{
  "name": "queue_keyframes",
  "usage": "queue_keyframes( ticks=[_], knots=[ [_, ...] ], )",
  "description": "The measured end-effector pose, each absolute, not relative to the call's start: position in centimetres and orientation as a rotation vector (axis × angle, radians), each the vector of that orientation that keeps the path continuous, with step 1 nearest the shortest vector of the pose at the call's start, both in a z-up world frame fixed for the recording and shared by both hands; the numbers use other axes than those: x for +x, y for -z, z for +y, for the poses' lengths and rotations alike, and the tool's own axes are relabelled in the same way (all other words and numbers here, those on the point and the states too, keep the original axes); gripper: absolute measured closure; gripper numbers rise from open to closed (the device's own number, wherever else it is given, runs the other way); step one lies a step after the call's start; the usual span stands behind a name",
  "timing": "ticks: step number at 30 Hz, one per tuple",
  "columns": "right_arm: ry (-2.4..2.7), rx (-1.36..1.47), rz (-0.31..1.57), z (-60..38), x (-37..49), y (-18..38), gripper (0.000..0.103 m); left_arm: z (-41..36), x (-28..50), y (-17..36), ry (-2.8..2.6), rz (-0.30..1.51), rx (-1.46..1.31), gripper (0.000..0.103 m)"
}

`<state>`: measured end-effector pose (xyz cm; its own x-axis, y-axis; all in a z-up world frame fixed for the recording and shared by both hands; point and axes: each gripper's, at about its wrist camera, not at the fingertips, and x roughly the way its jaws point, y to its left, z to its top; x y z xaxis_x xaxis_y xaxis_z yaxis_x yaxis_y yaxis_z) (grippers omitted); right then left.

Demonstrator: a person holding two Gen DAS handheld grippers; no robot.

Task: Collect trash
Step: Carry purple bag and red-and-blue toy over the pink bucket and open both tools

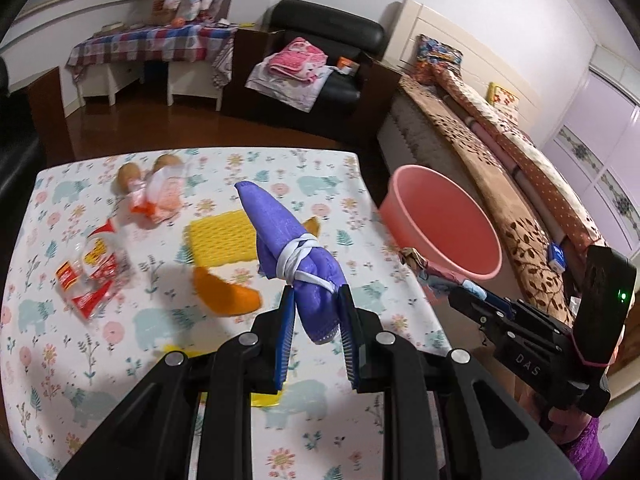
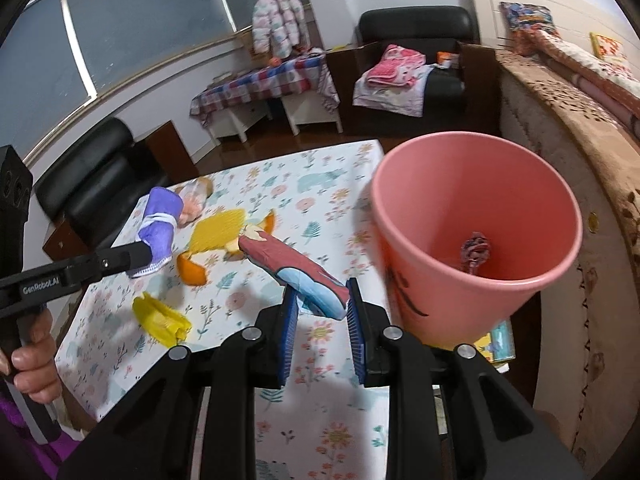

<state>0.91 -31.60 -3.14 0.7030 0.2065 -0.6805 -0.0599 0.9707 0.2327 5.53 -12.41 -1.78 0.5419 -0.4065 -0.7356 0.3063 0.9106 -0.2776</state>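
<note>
So, biggest thing first: the tabletop (image 1: pixel 192 360) with the flowery cloth sits under both claws and there's plenty of junk on it. Off to the right of the right claw (image 2: pixel 322 312), close by, is the pink bucket (image 2: pixel 472 208), and it already has one small crumpled wad (image 2: pixel 475 249) at the bottom, so I'd say the job has barely started.

Left claw (image 1: pixel 316 316) is pinching a purple cloth bundle (image 1: pixel 288 236) tied with a white band, held up off the tabletop. Right claw is pinching a flat red and blue wrapper (image 2: pixel 296 270), also lifted, with the bucket just beside it. Both look headed for the bucket, but neither is over the opening yet.

What's left, ahead of the left claw: a yellow mesh pad (image 1: pixel 220 240), a clear plastic wrapper with red print (image 1: pixel 90 280) off to its left, a crumpled orange and white packet (image 1: pixel 160 196) farther out, two orange peel pieces (image 1: pixel 228 294), and a yellow scrap (image 2: pixel 160 318) near the right claw's left side. My guess is maybe a third done once these two drop in.
</note>
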Motion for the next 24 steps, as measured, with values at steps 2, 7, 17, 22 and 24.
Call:
queue_keyframes(
  ticks=[2, 7, 17, 22, 24],
  knots=[
    [-0.127, 0.21, 0.768, -32.2, 0.8, 3.0, 0.079, -13.1, 5.5, 1.6, 0.433, 0.896, -0.104, 0.082],
    [-0.067, 0.237, 0.746, -33.7, 0.4, 2.8, 0.079, -15.1, 5.7, 1.0, 0.467, 0.88, -0.073, 0.082],
    [0.063, 0.281, 0.706, -36.9, 0.0, 2.3, 0.079, -19.8, 6.3, -0.3, 0.567, 0.837, -0.018, 0.082],
    [0.131, 0.299, 0.697, -38.7, 0.2, 2.2, 0.079, -22.6, 6.7, -0.4, 0.618, 0.832, 0.012, 0.082],
    [0.149, 0.307, 0.697, -39.4, 0.2, 2.3, 0.079, -23.8, 6.8, -0.3, 0.639, 0.833, 0.023, 0.082]
  ],
)
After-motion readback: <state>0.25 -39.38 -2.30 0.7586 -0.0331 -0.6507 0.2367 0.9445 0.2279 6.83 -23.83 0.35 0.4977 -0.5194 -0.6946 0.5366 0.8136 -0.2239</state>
